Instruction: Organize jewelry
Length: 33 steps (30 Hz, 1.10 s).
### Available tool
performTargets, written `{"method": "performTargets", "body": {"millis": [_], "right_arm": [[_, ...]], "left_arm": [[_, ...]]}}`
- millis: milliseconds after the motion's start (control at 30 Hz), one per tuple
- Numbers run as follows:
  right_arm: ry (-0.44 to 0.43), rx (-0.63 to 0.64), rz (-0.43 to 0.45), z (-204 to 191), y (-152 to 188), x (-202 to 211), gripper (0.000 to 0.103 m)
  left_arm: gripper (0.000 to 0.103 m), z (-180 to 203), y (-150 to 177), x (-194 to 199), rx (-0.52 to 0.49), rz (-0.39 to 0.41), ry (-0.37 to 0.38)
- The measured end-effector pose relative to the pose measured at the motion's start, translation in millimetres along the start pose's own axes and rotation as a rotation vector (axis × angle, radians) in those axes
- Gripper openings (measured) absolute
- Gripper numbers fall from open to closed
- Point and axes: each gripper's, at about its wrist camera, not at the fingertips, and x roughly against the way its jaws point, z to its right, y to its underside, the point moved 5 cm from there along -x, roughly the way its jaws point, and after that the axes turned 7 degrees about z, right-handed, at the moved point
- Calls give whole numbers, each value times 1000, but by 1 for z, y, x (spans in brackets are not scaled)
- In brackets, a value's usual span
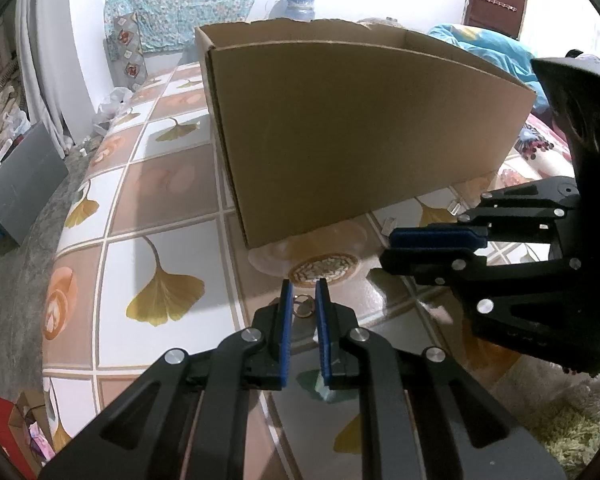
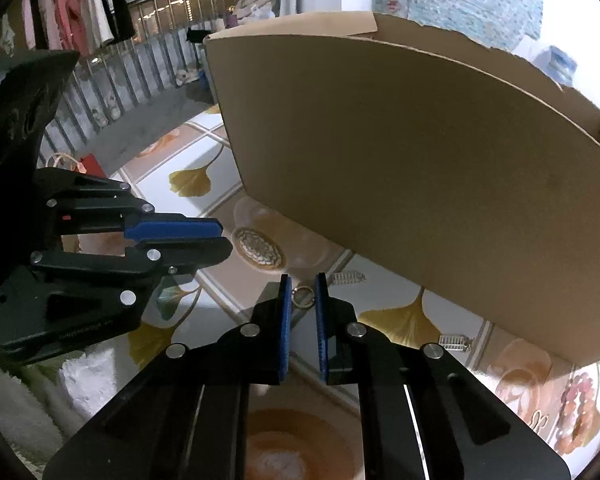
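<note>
1. Between the right tongs (image 2: 303, 294) tips lies a small ring (image 2: 302, 295) on the bench (image 2: 204, 200); jaws stand narrowly apart, gripping nothing.
2. Left tongs (image 1: 303, 300): likewise narrow, holding nothing.
3. Lower squarely, close gently, then lift toward the cardboard box (image 2: 420, 184) ahead.

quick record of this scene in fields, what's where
surface: table under a ginkgo-leaf cloth
container: open cardboard box, upright on the table
jewelry by the box: round ornament, ring, silver piece
left hand-held gripper: narrow gap, ring in line with its tips, grip unclear
right hand-held gripper: same
</note>
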Motion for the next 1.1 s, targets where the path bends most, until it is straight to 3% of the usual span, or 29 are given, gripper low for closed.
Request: {"method": "performTargets", "body": {"millis": [400,633,767,900,1100], "right_arm": [[26,-30,113,7,-12,45,9],[55,-58,291,26,-55,107,9],[74,-81,338,46,-73,114,9],[82,-131,298,73,-82,100,10],[62,-256,167,116,-81,68,12]], "left_arm": [[11,5,-14,28,-23,57,7],[11,14,-66,85,-31,228,71],[11,21,-105,94,-35,314,131],[11,26,-132,61,-42,278,135],[11,29,-149,-20,28,88,179]]}}
